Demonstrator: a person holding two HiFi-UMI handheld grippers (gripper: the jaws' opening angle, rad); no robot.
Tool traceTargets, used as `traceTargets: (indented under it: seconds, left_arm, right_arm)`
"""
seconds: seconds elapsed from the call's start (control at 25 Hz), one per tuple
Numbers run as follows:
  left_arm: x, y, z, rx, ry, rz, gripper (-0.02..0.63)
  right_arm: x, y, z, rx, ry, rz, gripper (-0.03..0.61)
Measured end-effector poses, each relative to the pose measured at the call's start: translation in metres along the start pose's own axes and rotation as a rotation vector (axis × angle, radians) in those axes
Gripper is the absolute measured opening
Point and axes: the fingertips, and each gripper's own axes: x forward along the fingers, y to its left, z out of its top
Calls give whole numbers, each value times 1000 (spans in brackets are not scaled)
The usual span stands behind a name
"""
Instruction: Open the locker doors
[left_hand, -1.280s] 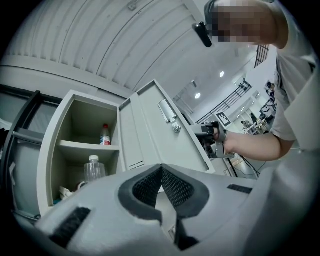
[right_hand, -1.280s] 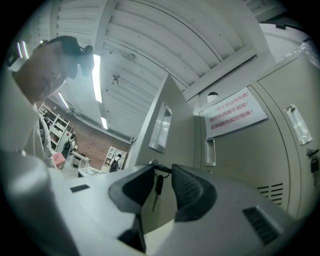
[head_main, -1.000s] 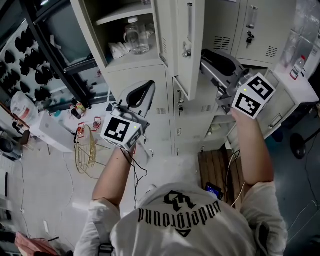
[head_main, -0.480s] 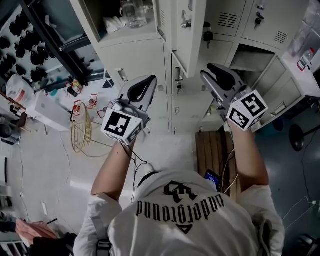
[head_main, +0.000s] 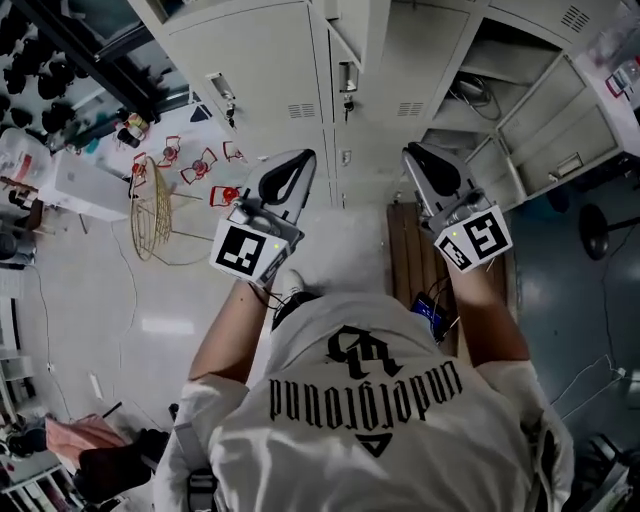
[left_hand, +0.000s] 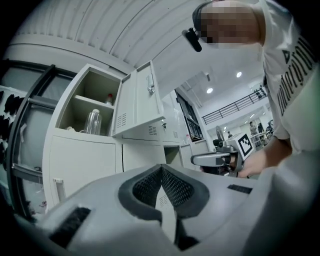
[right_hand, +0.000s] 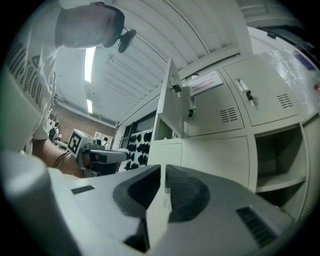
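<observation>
The grey lockers (head_main: 270, 60) stand ahead of me. One upper door (left_hand: 142, 102) hangs open beside an open compartment holding a glass jar (left_hand: 92, 122). Lower down, two doors with handles (head_main: 222, 90) stay closed, and a right-hand compartment (head_main: 500, 80) is open with its door (head_main: 555, 135) swung out. My left gripper (head_main: 283, 180) is shut and empty, held short of the closed lower doors. My right gripper (head_main: 430, 170) hovers beside it; its jaws have just been closing, nothing lies between them, and they now stand almost together.
A wooden board (head_main: 405, 250) lies on the floor under my right gripper. A wire basket (head_main: 150, 210) and small red items (head_main: 190, 160) sit on the floor to the left, near a white box (head_main: 85, 185) and a dark rack (head_main: 60, 90). A chair base (head_main: 600, 225) stands at the right.
Both grippers have sunk from the upper lockers to the lower row, and the view has tilted down with them. The right jaws have come together.
</observation>
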Motion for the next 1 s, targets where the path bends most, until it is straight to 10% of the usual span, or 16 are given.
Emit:
traceTargets:
  seconds: [0.32,1.0]
  left_arm:
    - [-41,-36,-40,-68,101,34,8]
    - [-164,-44,-42,21,184,-20,6]
  right_arm:
    - [-26,49,-59,97,102,45,3]
    - [-33,179,-42,51,70,80,5]
